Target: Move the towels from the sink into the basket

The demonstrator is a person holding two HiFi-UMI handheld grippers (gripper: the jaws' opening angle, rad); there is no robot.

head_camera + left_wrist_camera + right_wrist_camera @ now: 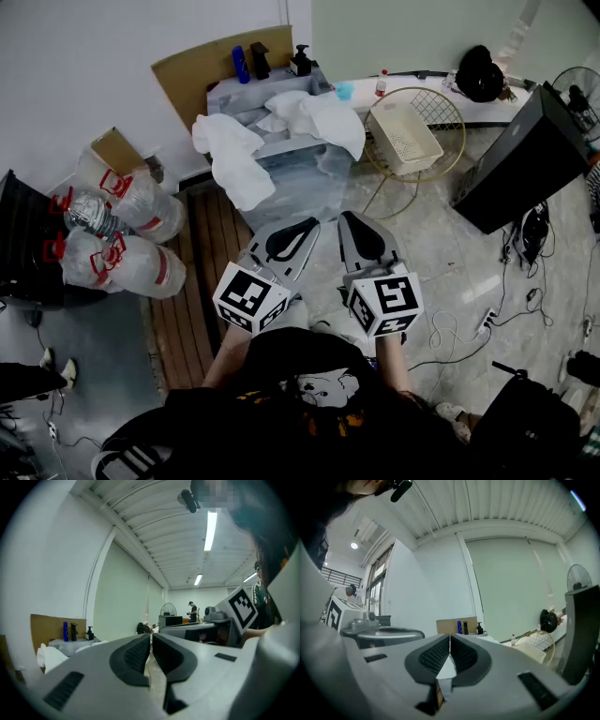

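Note:
Two white towels lie over the grey sink (246,92) at the back wall: one towel (234,157) hangs down its left front, the other (321,118) spreads over its right side. The white basket (403,136) sits in a round wire frame right of the sink. My left gripper (312,223) and right gripper (346,217) are side by side close to my body, well short of the sink, pointing toward it. Both are shut with nothing between the jaws. In the left gripper view a towel (49,658) shows low at the left, beyond the left gripper (151,637). The right gripper view shows the right gripper (449,640) and the basket (534,651).
Large plastic water jugs (122,230) lie at the left beside wooden planks (202,281). A black cabinet (525,159) stands at the right, with a fan (577,89) behind it. Cables and a power strip (483,323) trail over the tiled floor. Bottles (242,64) stand behind the sink.

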